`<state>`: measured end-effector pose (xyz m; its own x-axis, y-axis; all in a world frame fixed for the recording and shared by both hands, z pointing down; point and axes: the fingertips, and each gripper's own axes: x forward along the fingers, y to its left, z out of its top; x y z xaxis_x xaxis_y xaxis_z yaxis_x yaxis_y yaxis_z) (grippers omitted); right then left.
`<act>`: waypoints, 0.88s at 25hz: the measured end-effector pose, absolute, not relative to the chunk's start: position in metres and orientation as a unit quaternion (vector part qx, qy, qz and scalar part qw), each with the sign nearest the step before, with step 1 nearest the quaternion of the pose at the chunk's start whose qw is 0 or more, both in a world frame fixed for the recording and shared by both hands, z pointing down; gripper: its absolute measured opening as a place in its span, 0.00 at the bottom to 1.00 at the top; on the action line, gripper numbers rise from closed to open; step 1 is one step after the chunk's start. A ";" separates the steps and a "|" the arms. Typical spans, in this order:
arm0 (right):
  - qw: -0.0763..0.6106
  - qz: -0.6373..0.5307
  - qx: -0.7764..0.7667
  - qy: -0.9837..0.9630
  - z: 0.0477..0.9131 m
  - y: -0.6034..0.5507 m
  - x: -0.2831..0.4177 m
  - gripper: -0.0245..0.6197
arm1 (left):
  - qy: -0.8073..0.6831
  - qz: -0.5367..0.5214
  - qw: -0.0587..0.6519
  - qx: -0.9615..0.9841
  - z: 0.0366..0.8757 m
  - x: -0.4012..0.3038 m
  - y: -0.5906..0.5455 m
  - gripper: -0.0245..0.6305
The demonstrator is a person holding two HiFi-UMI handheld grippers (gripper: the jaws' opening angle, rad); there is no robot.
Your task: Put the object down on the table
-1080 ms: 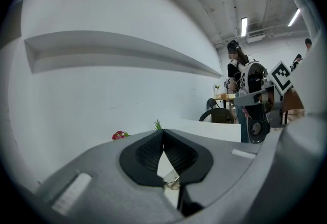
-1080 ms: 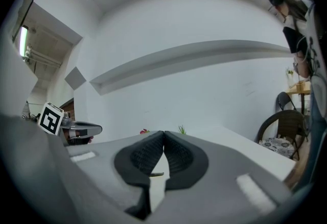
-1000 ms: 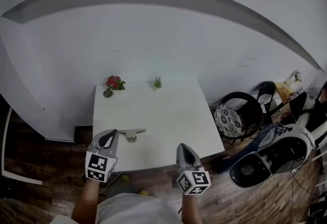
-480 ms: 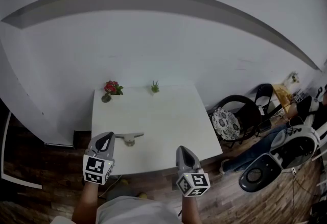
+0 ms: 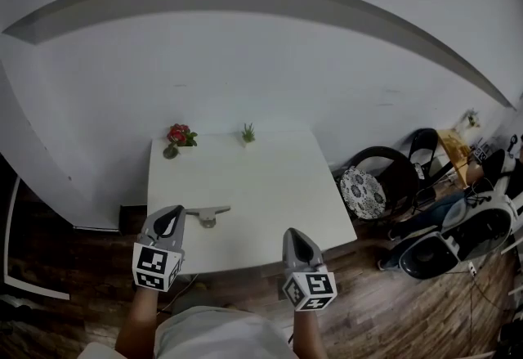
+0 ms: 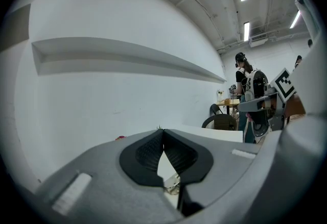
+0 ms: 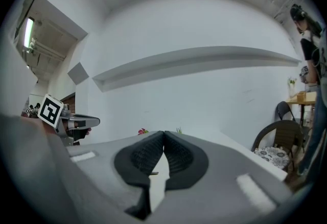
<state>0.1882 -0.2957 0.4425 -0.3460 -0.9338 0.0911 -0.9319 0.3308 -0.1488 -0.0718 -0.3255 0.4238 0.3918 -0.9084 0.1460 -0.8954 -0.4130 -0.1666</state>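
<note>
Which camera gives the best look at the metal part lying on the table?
The head view: it shows the whole metal part on the white table, just ahead of the left hand-held gripper. The left gripper view catches only a sliver below its closed jaws; the right gripper view shows barely a speck.

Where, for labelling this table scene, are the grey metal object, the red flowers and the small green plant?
grey metal object (image 5: 208, 212), head view, middle of its crossbar.
red flowers (image 5: 180, 133), head view, on the red blooms.
small green plant (image 5: 248, 132), head view, on its leaves.
</note>
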 end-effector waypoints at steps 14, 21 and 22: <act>-0.001 -0.075 -0.584 0.808 0.437 -0.290 0.191 0.04 | 0.542 -0.111 0.033 -0.832 0.422 -0.078 -0.315 0.05; 0.003 -0.076 -0.587 0.806 0.439 -0.285 0.192 0.04 | 0.539 -0.114 0.035 -0.834 0.422 -0.079 -0.310 0.05; 0.005 -0.076 -0.588 0.805 0.439 -0.284 0.192 0.04 | 0.539 -0.114 0.036 -0.834 0.422 -0.079 -0.309 0.05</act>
<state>0.1924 -0.2841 0.4387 -0.3093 -0.9474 0.0820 -0.9460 0.2977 -0.1283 -0.0787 -0.3089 0.4216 0.3927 -0.9070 0.1520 -0.8905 -0.4163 -0.1835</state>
